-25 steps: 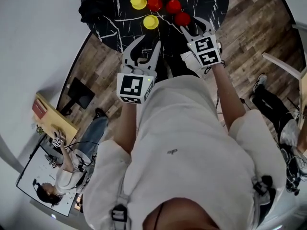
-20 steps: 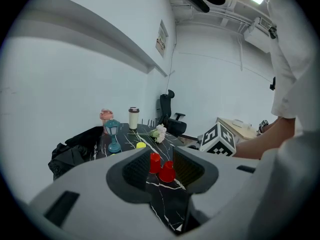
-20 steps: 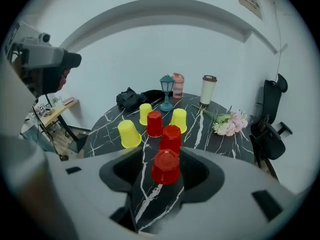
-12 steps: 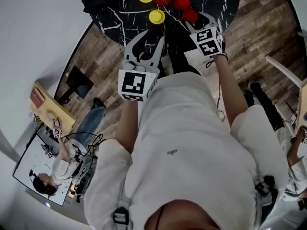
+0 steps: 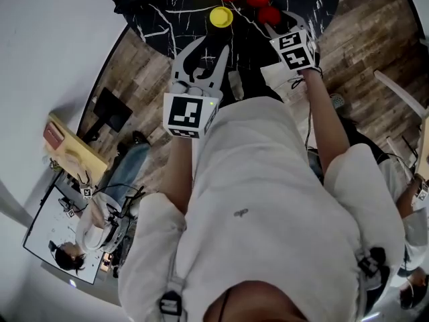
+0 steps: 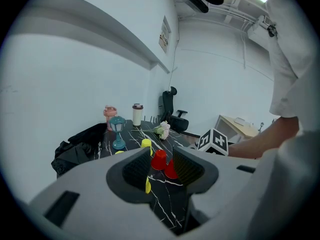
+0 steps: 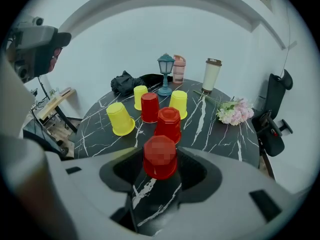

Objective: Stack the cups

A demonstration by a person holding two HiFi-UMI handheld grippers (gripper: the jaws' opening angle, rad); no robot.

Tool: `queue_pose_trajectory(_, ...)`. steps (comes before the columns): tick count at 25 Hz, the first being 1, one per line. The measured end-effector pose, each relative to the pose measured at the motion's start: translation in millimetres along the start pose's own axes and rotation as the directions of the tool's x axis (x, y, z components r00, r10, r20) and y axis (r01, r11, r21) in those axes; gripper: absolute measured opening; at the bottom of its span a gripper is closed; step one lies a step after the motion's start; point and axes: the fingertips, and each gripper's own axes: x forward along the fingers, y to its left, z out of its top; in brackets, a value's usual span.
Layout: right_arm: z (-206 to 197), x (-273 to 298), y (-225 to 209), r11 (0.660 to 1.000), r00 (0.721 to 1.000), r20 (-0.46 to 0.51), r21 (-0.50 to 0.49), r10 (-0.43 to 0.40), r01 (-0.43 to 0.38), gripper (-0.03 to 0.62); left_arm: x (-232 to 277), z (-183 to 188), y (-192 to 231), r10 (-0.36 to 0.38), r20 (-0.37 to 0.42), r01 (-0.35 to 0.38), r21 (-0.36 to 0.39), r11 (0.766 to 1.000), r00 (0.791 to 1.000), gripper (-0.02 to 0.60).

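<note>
Six upturned cups stand on the black marble table (image 7: 210,129). The nearest red cup (image 7: 160,156) stands between the pads of my right gripper (image 7: 160,173), whose jaws have just been opening; I see narrow gaps on both sides, so it is open. Behind it are a second red cup (image 7: 168,124), a third red cup (image 7: 149,106) and yellow cups (image 7: 120,119), (image 7: 140,96), (image 7: 179,104). My left gripper (image 5: 206,49) hovers open and empty near the table's front edge, short of the front yellow cup (image 5: 220,17). My right gripper (image 5: 285,22) reaches the red cup (image 5: 269,15).
A teal lantern (image 7: 165,74), a pink bottle (image 7: 178,69), a tumbler (image 7: 211,75), flowers (image 7: 235,111) and a black bag (image 7: 125,81) sit at the table's far side. An office chair (image 7: 272,129) stands to the right. A seated person (image 5: 100,227) is at the lower left.
My right gripper has sunk toward the table and come around the nearest red cup. The left gripper has stayed where it was.
</note>
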Motion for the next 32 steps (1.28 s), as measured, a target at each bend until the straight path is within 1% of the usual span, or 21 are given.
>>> queue_pose_trajectory(5,1,2,-1,1.0,1.0,0.004,0.005,0.011,-0.011,0.216,0,2,3,0.017,0.021,-0.017,-0.005,1.0,1.0,0.126)
queue_pose_trajectory(11,7,-2,2,1.0,1.0,0.018,-0.003,0.024,-0.024,0.215,-1,0,4,0.029,0.023,-0.029,-0.017,0.999,0.999,0.126)
queue_pose_trajectory(23,17,10,42,0.993,0.994,0.022,-0.067,0.104,-0.102,0.215,-5,0,10,0.046,0.025,-0.046,-0.026,0.999,0.999,0.126)
queue_pose_trajectory(32,28,18,53,0.988,0.992,0.032,-0.101,0.123,-0.119,0.215,-12,-5,14,0.068,0.021,-0.067,-0.033,0.997,0.997,0.126)
